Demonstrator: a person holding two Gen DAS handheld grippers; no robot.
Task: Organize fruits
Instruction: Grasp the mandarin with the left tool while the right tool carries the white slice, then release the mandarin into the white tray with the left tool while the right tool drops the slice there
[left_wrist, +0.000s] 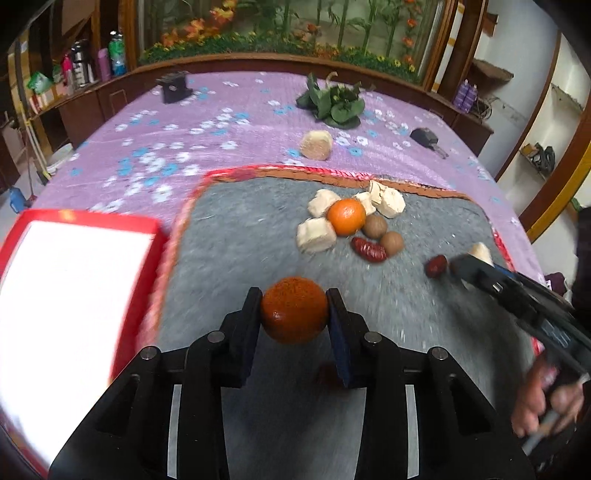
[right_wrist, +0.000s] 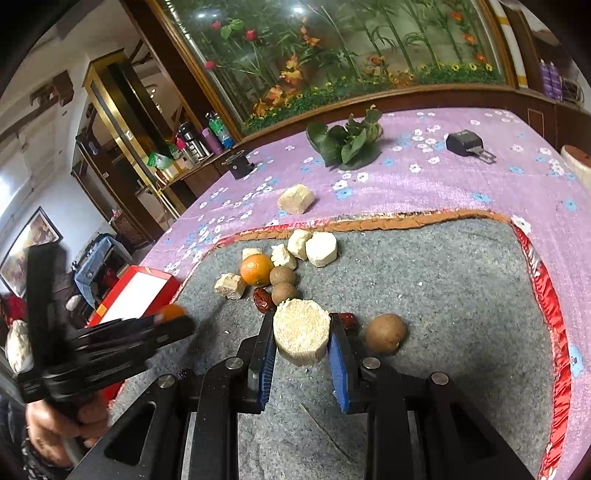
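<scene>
My left gripper (left_wrist: 293, 308) is clamped on a small orange (left_wrist: 294, 309), its pads pressed against both sides of the fruit, low in the centre of the left wrist view above the grey felt mat (left_wrist: 229, 258). The same gripper shows blurred at the lower left of the right wrist view, with the orange as a bright spot at its tip. My right gripper (right_wrist: 301, 341) is closed on a pale, cork-shaped cut chunk (right_wrist: 301, 334), grainy on its top face, in the lower middle of the right wrist view; the blue pads touch it on either side. Just right of that chunk a red date (right_wrist: 349, 321) peeks from behind the right finger, and a brown longan (right_wrist: 385, 333) lies near it on the mat. Further up the mat, toward the centre of both views, sits a loose cluster: a second orange (left_wrist: 346, 216), two more longans (left_wrist: 374, 226) touching one another, another red date (left_wrist: 368, 250), and several pale chunks (left_wrist: 316, 234) around them. One more pale chunk (left_wrist: 316, 144) lies off the mat on the purple flowered cloth (left_wrist: 166, 122), below a bunch of green leaves (left_wrist: 334, 101) in the upper middle. A red-rimmed white tray (left_wrist: 66, 288) fills the left edge of the left wrist view, just beside the mat's red border. A black car key (right_wrist: 466, 143) lies on the cloth at the upper right of the right wrist view.
</scene>
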